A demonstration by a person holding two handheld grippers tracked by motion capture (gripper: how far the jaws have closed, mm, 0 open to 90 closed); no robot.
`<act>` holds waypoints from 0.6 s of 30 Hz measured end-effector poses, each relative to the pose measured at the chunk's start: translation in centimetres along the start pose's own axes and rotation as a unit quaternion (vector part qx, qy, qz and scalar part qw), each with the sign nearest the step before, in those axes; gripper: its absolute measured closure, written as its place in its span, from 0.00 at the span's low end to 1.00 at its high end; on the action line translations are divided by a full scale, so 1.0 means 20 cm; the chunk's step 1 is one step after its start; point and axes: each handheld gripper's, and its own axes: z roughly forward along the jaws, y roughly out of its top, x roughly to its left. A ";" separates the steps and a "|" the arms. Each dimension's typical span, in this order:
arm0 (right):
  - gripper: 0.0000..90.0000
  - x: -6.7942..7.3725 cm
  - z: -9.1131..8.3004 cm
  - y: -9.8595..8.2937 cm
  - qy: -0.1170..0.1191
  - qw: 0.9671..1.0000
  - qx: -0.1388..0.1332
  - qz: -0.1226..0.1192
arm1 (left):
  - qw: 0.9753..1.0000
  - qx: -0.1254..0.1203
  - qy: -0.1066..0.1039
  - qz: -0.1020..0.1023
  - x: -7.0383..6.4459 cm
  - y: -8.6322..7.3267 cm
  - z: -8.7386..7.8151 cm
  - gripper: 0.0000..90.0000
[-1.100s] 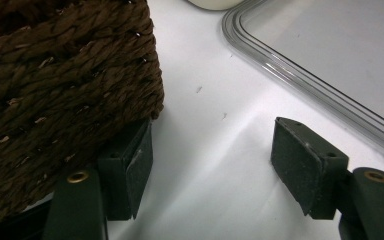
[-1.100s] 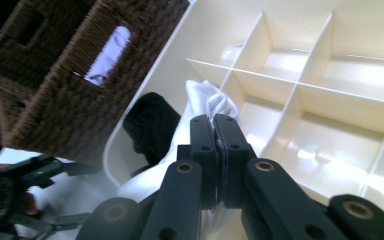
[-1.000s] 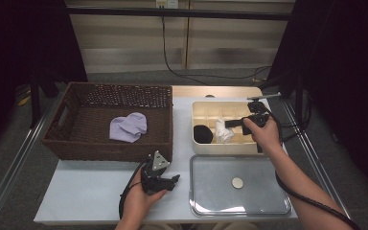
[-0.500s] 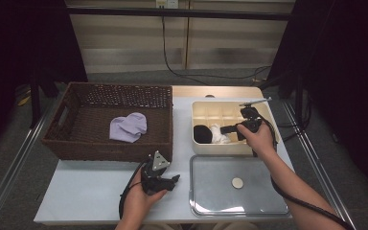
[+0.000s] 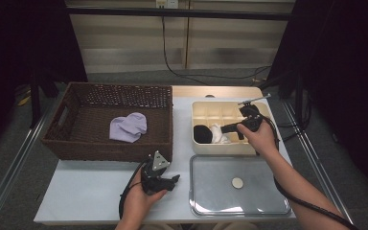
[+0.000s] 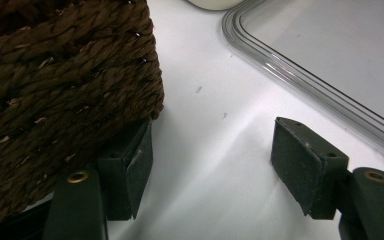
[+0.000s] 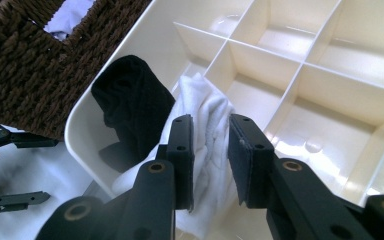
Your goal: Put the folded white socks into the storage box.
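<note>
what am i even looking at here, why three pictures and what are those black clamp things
A person sits at a white table holding a hand-operated clamp, called a gripper, in each hand. The high view looks down from above; the other two pictures come from small cameras riding on each gripper, looking along its black jaws.

The left gripper rests on the table beside a brown wicker basket, jaws open, holding nothing. A lilac cloth lies in the basket.

The right gripper reaches into a cream divided box, its jaws either side of a white cloth next to a black cloth; whether they pinch it yet is unclear. The box's clear lid lies in front.
</note>
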 end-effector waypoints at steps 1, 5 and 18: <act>0.79 0.00 -0.01 0.01 -0.001 1.000 0.000 0.002 | 1.000 0.000 0.000 0.000 0.00 0.00 0.00 0.37; 0.77 0.01 -0.03 0.04 -0.009 1.000 0.010 -0.003 | 1.000 0.000 0.000 0.000 0.00 0.00 0.00 0.37; 0.88 0.06 -0.08 0.11 -0.020 0.998 0.057 -0.033 | 1.000 0.000 0.000 0.000 0.00 0.00 0.00 0.37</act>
